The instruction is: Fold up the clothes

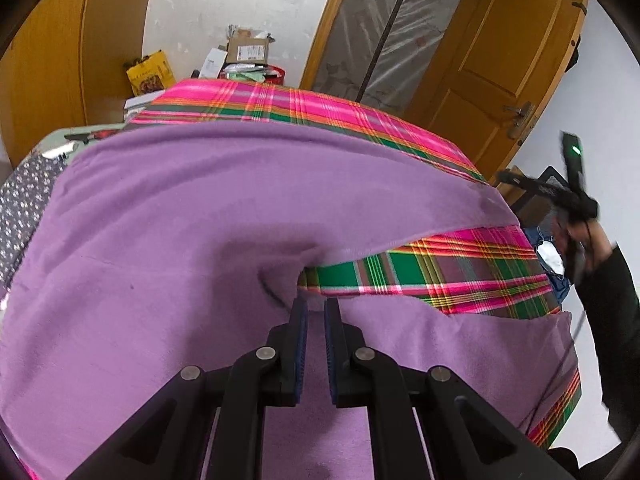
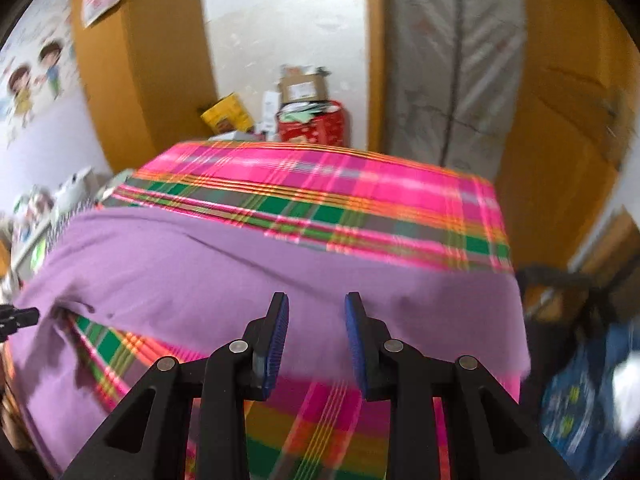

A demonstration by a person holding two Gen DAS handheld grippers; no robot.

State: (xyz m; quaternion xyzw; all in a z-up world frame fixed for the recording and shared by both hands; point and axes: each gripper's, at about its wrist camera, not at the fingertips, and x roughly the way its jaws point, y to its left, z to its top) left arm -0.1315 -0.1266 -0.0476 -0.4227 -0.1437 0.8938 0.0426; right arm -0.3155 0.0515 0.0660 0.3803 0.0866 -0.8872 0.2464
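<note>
Directly under the left gripper (image 1: 316, 307), the soft lilac-purple fleece garment (image 1: 192, 216) covers most of the pink, green and orange plaid cloth (image 1: 452, 276) that lies over the table. The gripper's blue-padded jaws stand narrow, with only a slim gap, their tips at a puckered edge of the fleece where a fold dips toward the plaid; whether fabric is pinched between the pads is hard to make out, since the tips overlap the crease. Just right of those tips a wedge of plaid shows between two purple layers, and the nearer purple flap runs off to the right. The garment's long axis lies crosswise to both grippers, left to right, and its lower part is cut off by the gripper frames. In the right wrist view the right gripper (image 2: 316, 312) hovers above the same fleece with its jaws moderately apart and nothing between the pads; the picture is smeared, so the fabric edges blur. Far to its left the other gripper's black tip sits at the crease. To the left gripper's far right, a dark-sleeved hand (image 1: 588, 236) holds the right tool. Beyond the fleece a plaid band, then a cardboard box (image 1: 248, 50) among clutter, a white wall and wooden doors (image 1: 508, 52).
</note>
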